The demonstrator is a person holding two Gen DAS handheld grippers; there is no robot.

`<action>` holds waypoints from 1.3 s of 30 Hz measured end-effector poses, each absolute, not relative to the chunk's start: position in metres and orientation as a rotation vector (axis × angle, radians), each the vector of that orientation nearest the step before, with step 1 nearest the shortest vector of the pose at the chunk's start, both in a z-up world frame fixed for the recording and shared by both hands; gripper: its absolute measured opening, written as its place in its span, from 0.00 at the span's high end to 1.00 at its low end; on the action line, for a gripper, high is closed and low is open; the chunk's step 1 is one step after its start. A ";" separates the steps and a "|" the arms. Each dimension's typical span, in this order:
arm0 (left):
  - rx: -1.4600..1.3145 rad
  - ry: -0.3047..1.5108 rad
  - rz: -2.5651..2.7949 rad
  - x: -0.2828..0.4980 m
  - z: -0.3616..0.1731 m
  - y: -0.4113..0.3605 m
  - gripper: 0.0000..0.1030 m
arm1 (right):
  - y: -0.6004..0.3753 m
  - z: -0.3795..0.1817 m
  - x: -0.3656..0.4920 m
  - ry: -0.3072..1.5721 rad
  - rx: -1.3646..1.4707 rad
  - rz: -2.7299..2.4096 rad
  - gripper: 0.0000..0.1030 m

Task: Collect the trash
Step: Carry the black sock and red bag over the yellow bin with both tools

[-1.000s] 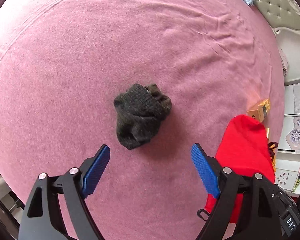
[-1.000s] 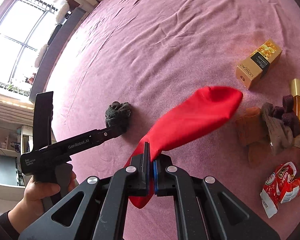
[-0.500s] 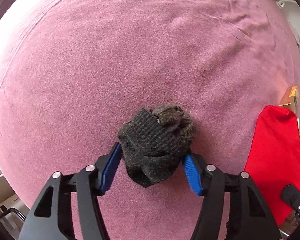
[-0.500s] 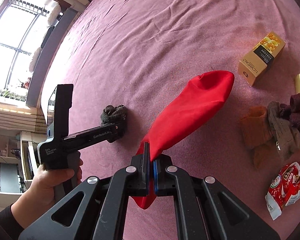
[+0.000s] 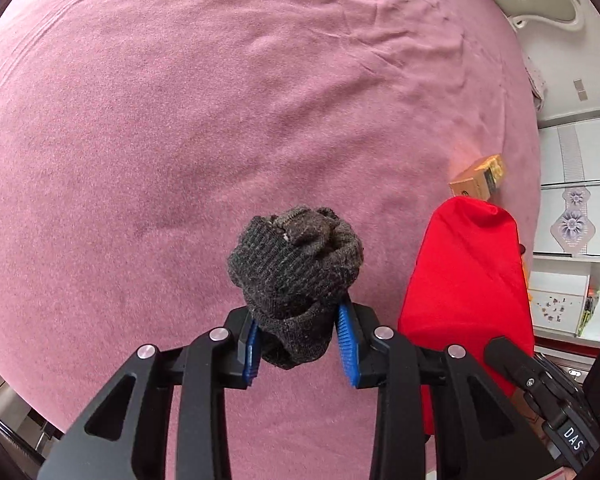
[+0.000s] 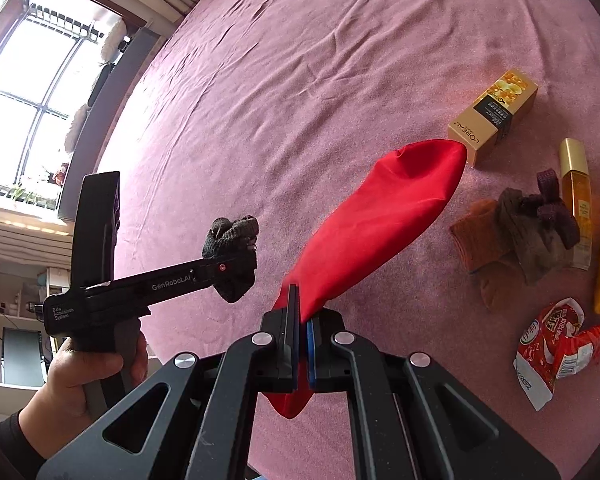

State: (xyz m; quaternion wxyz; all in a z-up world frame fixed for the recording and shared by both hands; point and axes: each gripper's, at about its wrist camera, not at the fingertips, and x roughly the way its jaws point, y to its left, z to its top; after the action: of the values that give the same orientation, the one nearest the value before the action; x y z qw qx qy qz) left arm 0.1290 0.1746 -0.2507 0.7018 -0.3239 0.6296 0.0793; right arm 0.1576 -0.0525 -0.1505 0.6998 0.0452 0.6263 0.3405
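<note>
Currently: left gripper [image 5: 300, 344], jaws just closed, clamps dark sock [image 5: 296, 276]; right gripper [image 6: 302, 354] pinches red bag [image 6: 380, 224] at 3 o'clock. Next: open bag, insert sock.

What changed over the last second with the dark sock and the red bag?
The left gripper has just been closing and now pinches the dark sock, lifted off the pink cover. The right gripper stays shut on the red bag; the gold box hasn't moved.

"L'OREAL" on the gold box [image 6: 493, 116], "GenRobot.AI" and "Data Acquisition System" on the left gripper [image 6: 236, 268] body, "DAS" on the black device [image 5: 572, 438] at lower right, red snack packet [image 6: 556, 350] print unreadable
</note>
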 end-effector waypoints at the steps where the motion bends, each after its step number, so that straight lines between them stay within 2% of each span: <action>1: -0.712 1.400 0.168 0.122 -0.245 0.165 0.69 | -0.058 -0.147 0.155 1.388 0.103 0.756 0.97; 18: -0.499 1.415 -0.085 0.098 -0.167 -0.002 0.69 | -0.218 -0.104 0.100 1.298 0.257 0.604 0.97; 39: -0.196 1.534 -0.391 0.125 -0.170 -0.287 0.69 | -0.489 -0.117 0.058 1.241 0.525 0.292 0.97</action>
State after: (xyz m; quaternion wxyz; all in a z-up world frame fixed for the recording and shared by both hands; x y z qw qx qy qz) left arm 0.1249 -0.2870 -0.1700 0.6986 -0.0880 0.6881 -0.1754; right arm 0.0583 -0.4888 -0.1172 0.7717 0.2423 0.5723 0.1348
